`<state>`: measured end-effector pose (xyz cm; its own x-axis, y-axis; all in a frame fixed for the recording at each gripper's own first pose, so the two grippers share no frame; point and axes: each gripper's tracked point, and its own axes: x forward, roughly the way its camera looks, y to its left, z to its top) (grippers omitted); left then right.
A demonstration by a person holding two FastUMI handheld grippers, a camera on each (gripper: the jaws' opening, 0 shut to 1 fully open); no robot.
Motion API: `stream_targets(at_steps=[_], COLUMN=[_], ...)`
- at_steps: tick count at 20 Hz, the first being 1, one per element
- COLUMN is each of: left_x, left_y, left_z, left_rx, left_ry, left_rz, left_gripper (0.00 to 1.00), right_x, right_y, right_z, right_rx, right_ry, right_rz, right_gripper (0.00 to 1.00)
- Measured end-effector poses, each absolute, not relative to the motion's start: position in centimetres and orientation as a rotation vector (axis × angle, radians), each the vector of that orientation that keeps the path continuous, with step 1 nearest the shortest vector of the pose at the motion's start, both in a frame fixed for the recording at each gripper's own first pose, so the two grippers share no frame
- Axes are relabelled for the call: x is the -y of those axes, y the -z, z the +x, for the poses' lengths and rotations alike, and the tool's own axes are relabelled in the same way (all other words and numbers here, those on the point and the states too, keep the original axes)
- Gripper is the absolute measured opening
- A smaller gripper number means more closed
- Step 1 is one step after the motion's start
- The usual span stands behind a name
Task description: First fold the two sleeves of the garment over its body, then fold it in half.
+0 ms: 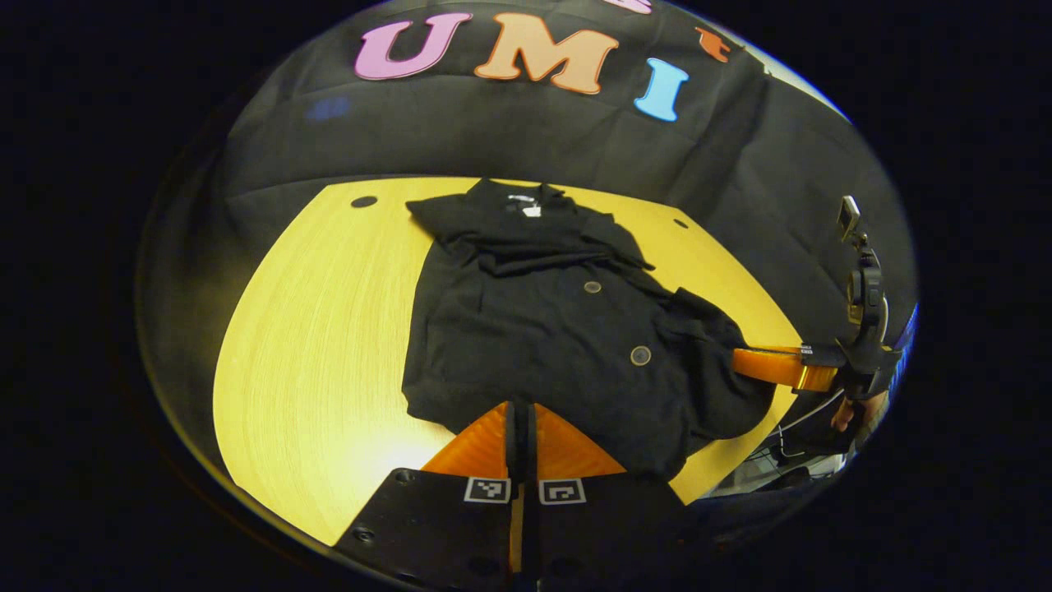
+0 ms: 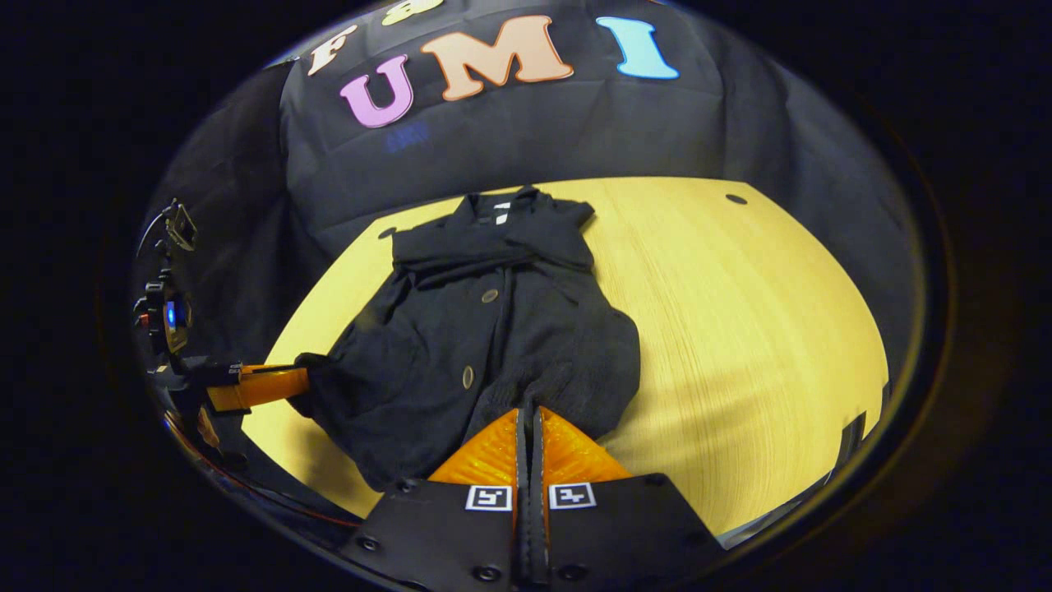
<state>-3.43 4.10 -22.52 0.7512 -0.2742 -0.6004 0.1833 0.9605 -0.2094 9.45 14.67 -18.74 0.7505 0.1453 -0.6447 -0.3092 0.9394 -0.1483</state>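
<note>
On the round yellow wooden table [image 1: 312, 329], the black buttoned cloth garment [image 1: 542, 329] is lying flat, sleeves already folded over its body. Both the left gripper [image 1: 520, 415] and right gripper [image 2: 530, 419] are pinching its near hem, jaws together, likely for the half-fold.

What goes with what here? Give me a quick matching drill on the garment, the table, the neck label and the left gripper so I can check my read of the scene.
Things:
1. garment
2. table
3. neck label
4. left gripper

States or places:
A. fingers together at the near hem
B. yellow wood grain
C. black, spread on the tabletop
D. white, at the far end by the collar

Pairs: 1-C, 2-B, 3-D, 4-A
</note>
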Motion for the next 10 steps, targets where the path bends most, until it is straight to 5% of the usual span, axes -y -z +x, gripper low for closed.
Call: stream_targets(at_steps=[10], left_x=[-5.0], left_y=[13.3], left_z=[1.0], left_rx=[-0.471], left_ry=[0.311], left_rz=[-0.163], left_gripper=[0.00], right_x=[-20.4], right_y=[11.6], right_z=[12.7], right_rx=[-0.535], right_ry=[-0.323], right_rz=[-0.291], right_gripper=[0.02])
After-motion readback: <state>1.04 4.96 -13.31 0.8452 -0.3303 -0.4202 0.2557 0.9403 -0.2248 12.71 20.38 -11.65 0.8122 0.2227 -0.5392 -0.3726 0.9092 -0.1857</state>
